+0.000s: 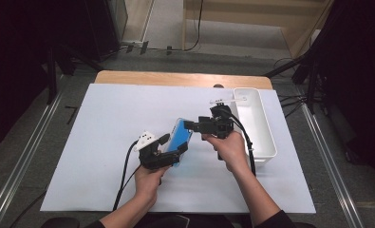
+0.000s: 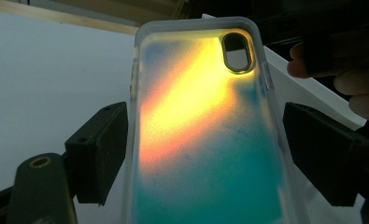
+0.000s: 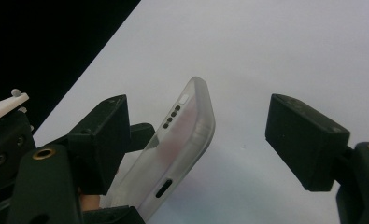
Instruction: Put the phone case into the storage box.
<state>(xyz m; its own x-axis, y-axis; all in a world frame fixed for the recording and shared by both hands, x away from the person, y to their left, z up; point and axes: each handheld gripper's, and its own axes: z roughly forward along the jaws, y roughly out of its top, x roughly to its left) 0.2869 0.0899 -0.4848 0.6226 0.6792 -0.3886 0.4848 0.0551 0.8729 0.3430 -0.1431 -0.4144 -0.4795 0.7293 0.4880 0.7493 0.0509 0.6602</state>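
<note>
The table was covered by a white sheet, with a strip of bare wood showing along its far edge. A white rectangular bin stood on the sheet toward the right side, long axis running away from the person; a small white tool lay across its far left rim.

The phone case, translucent with a blue-to-yellow sheen, was held up off the sheet near the table's centre, between the two grippers and just left of the bin. In the left gripper view the case stood lengthwise between the jaws, inner face toward the camera, camera cut-out at the far end. In the right gripper view the case was seen edge-on, its port and speaker holes facing the camera.

The left gripper, held in the person's left hand, spanned the case across its width; the jaws stood wide and the left pad lay at the case's edge, with a narrow gap visible at the right pad, so whether it was clamping could not be told.

The right gripper, held in the right hand, pointed toward the case's far end. Its jaws stood apart: the case lay close to one pad, and the other pad stood well clear of it.
</note>
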